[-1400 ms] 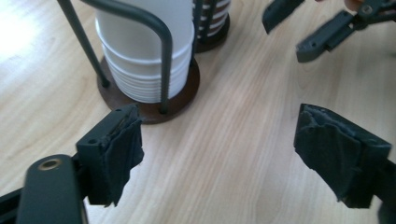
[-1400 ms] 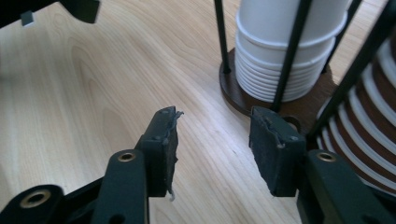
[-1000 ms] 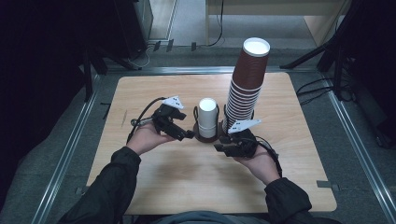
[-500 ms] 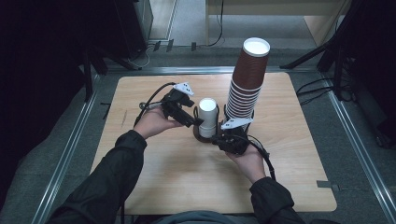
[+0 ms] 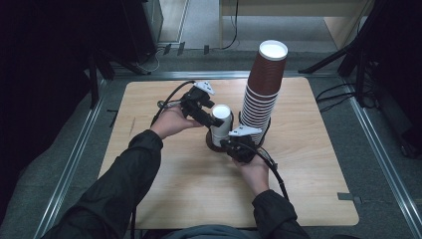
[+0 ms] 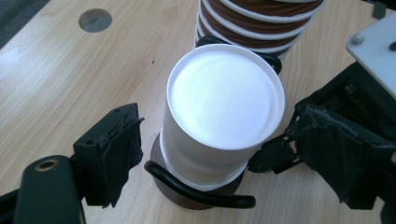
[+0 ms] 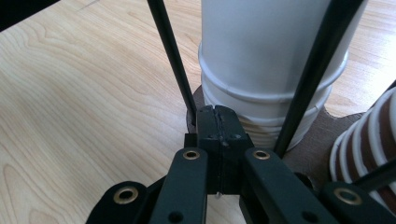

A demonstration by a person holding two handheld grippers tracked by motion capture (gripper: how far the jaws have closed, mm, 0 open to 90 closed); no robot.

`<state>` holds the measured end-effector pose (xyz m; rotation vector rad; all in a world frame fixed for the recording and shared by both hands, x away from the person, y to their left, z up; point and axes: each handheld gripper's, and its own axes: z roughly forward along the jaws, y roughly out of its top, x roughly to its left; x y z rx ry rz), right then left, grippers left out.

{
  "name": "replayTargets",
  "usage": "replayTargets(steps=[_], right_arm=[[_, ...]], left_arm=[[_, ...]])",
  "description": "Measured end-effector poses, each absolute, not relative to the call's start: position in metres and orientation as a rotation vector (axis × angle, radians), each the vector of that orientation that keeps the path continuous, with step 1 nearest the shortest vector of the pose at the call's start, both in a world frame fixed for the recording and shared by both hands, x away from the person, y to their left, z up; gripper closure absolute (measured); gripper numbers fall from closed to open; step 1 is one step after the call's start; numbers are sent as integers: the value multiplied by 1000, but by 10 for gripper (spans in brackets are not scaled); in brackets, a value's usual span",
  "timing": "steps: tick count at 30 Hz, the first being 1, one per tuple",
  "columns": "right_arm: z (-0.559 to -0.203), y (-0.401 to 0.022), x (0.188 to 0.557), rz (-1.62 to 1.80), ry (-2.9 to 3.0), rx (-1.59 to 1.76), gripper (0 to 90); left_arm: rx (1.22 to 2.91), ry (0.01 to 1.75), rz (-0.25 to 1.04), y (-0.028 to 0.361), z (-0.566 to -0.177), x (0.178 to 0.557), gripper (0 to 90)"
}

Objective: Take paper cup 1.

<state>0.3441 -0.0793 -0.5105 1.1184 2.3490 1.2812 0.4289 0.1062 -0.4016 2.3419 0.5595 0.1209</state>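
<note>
At mid-table, beside the brown cup stack (image 5: 263, 94), the light, easily crushed white cup (image 6: 223, 109) stood between the left gripper's (image 6: 219, 154) spread jaws, the right gripper (image 7: 217, 122) clenched empty at its base.

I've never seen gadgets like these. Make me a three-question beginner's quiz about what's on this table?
1. True or false: the tall stack of brown paper cups lies on its side.
2. Which gripper's jaws stand open on either side of the white upside-down cups: A left gripper, B right gripper?
3. Fill in: the white cups stand on a brown ____.

Key: 1 false, it stands upright. 2 A. 3 base; the right gripper's jaws are shut at it.
</note>
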Motion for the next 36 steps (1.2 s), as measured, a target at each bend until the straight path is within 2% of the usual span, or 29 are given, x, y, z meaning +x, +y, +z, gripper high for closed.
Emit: replayTargets(steps=[10, 12, 17, 19, 36], right_arm=[[-515, -77, 347, 1284, 2340, 1131, 890], [-516, -77, 347, 1280, 2340, 1132, 891], [-517, -77, 347, 1294, 2337, 1131, 891], [-517, -78, 347, 1294, 2337, 1132, 891], [-518, -78, 347, 1290, 2355, 1132, 890]], left_arm=[[2354, 543, 127, 96, -407, 431, 170], [2352, 532, 124, 95, -406, 430, 228], [2369, 524, 156, 90, -406, 427, 251], [2376, 525, 190, 89, -405, 426, 311], [2361, 509, 191, 95, -394, 424, 343]])
